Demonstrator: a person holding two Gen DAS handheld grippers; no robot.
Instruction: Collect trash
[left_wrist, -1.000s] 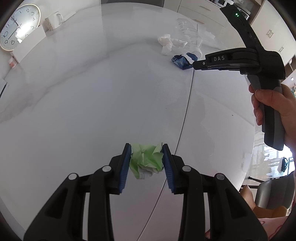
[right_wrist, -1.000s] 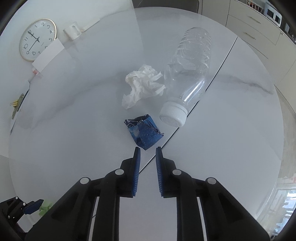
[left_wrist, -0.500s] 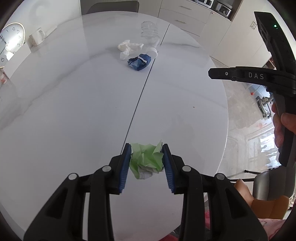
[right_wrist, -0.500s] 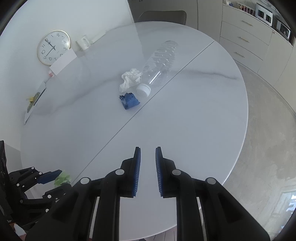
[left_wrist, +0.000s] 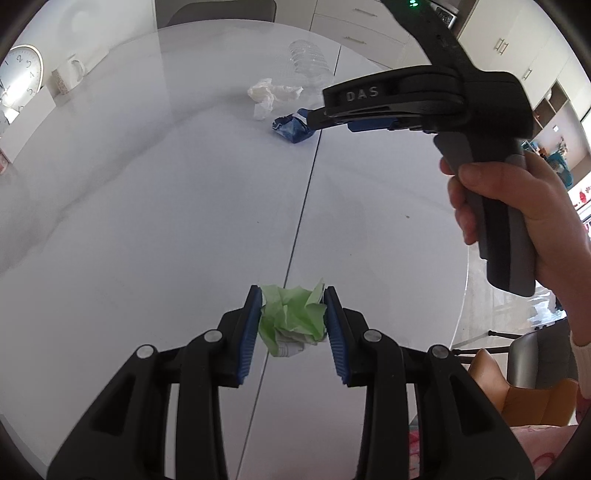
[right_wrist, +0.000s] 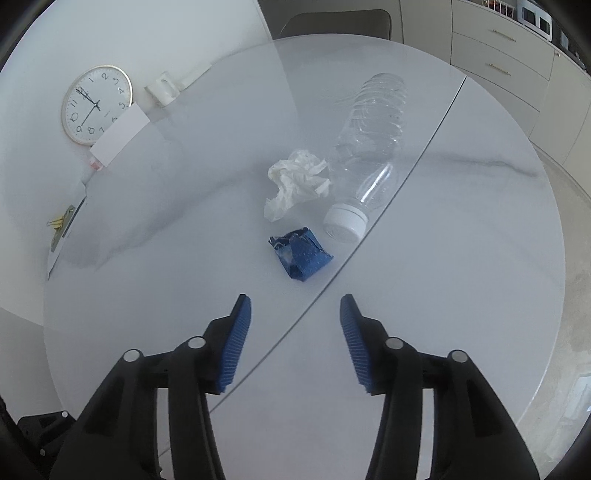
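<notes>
My left gripper (left_wrist: 293, 317) is shut on a crumpled green paper wad (left_wrist: 291, 317), held above the white round table (left_wrist: 147, 221). A crumpled blue wrapper (right_wrist: 301, 256) lies near the table's seam, with a white tissue (right_wrist: 297, 181) and a clear plastic bottle (right_wrist: 373, 147) with a white cap just beyond it. My right gripper (right_wrist: 295, 334) hovers short of the blue wrapper; its jaws are opening and nothing is between them. In the left wrist view the right gripper (left_wrist: 424, 107) reaches in from the right, held by a hand (left_wrist: 517, 221), above the blue wrapper (left_wrist: 291, 127).
A wall clock (right_wrist: 96, 104), a white card (right_wrist: 120, 134) and a mug (right_wrist: 162, 88) stand at the table's far left. Papers with a yellow clip (right_wrist: 61, 225) lie at the left edge. Cabinets (right_wrist: 498, 55) are behind; chairs (left_wrist: 524, 369) stand at the right.
The right gripper came back over the trash pile and its jaws went from shut to apart. The left gripper kept the green wad and shifted a little.
</notes>
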